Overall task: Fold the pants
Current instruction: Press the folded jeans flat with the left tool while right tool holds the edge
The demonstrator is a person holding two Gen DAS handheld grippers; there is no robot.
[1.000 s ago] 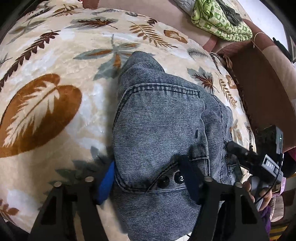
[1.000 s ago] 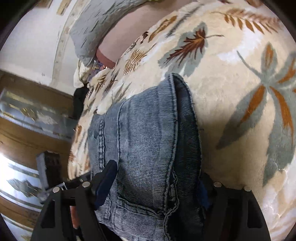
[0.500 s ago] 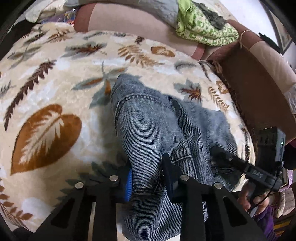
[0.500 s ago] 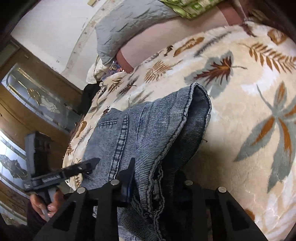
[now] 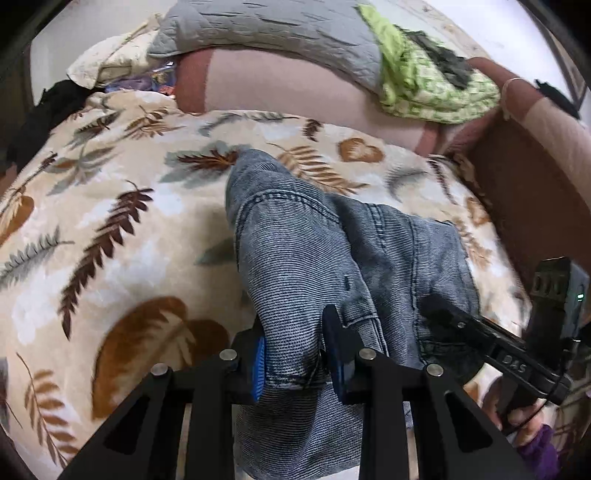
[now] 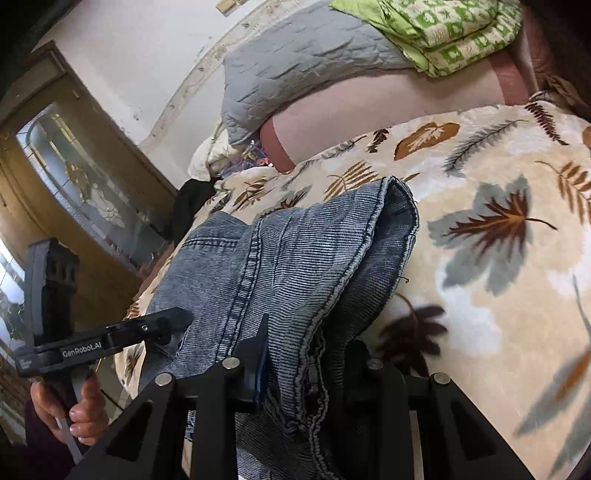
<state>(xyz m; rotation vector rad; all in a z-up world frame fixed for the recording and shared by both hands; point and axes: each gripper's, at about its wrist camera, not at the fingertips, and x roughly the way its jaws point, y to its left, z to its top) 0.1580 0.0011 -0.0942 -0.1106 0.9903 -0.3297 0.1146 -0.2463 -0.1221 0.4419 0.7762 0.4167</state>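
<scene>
Left gripper [image 5: 293, 356] clenched on bunched denim edge of pants [image 5: 314, 251], blue pads pressing fabric from both sides. Right gripper [image 6: 306, 362] likewise clamped on thick folded edge of same pants, denim filling gap between fingers. Pants partly raised off leaf-print blanket [image 5: 110, 229], far part resting on it, hem end draped over. Beyond blanket: grey quilted pillow [image 5: 266, 33], green patterned cloth [image 5: 424, 85].
</scene>
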